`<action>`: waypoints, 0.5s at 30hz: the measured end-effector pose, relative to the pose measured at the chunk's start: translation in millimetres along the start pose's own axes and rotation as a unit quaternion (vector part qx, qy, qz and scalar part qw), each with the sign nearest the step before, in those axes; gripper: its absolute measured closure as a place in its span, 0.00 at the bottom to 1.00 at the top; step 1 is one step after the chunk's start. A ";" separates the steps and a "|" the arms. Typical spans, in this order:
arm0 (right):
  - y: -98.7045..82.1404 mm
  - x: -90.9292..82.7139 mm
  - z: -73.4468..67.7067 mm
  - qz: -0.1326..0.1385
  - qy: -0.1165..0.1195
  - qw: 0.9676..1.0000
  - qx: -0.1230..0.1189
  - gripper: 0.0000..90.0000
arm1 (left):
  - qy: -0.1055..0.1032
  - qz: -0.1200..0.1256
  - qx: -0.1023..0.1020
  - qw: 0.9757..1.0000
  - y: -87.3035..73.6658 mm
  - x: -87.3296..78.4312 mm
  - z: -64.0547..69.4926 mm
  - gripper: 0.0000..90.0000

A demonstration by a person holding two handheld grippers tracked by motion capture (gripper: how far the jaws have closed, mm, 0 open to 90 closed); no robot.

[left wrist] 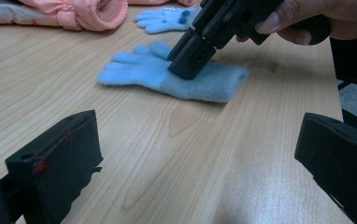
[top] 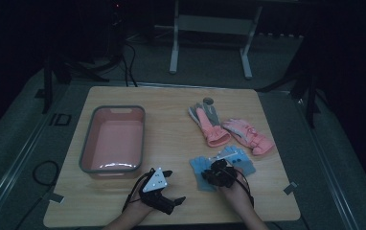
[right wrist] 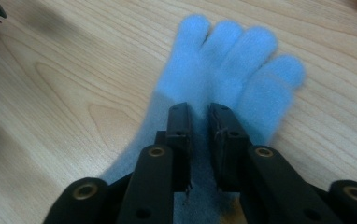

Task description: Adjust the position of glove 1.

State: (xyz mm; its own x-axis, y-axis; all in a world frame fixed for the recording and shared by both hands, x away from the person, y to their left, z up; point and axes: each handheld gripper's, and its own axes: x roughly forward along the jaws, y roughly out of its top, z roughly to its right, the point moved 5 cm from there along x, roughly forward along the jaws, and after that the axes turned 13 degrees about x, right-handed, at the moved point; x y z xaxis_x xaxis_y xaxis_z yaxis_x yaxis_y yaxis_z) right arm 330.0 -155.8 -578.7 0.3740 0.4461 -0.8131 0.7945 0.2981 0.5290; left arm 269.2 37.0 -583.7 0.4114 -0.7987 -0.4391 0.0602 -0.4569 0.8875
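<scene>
blue glove (right wrist: pixel 223 70) | under right claw (right wrist: pixel 200 126) tips (jaws slightly parted)

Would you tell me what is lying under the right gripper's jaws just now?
A light blue glove lies flat on the wooden table beneath the right gripper. The jaws cover part of its palm and cuff.

A pink tub (top: pixel 113 139) with a grey rim sits on the left part of the wooden table (top: pixel 171 110). Right of the tub, well apart from it, lie two pink-and-grey gloves (top: pixel 209 123) (top: pixel 248 135) side by side. A small round grey object (top: pixel 208 101) lies just beyond them.
</scene>
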 end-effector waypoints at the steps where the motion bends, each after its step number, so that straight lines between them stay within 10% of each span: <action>1: 0.0 0.1 -0.7 0.000 0.001 1.000 -0.001 0.83 | 0.000 0.000 0.000 1.000 0.0 0.1 0.0 0.01; 10: 12.6 -23.3 4.1 0.034 0.006 0.999 -0.016 0.71 | -0.003 -0.001 0.000 1.000 0.0 0.6 0.0 0.01; 15: 27.6 -62.7 45.8 0.069 -0.005 0.997 -0.042 0.71 | -0.004 0.000 0.000 1.000 0.0 0.5 0.0 0.01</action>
State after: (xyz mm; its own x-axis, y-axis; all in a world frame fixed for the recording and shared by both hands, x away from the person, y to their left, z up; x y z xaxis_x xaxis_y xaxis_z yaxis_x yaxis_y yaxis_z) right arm 350.4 -214.3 -524.2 0.4823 0.4802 -0.7326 0.6921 0.3037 0.6547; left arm 269.4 36.6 -583.9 0.4036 -0.8017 -0.4408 0.0599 -0.4576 0.8871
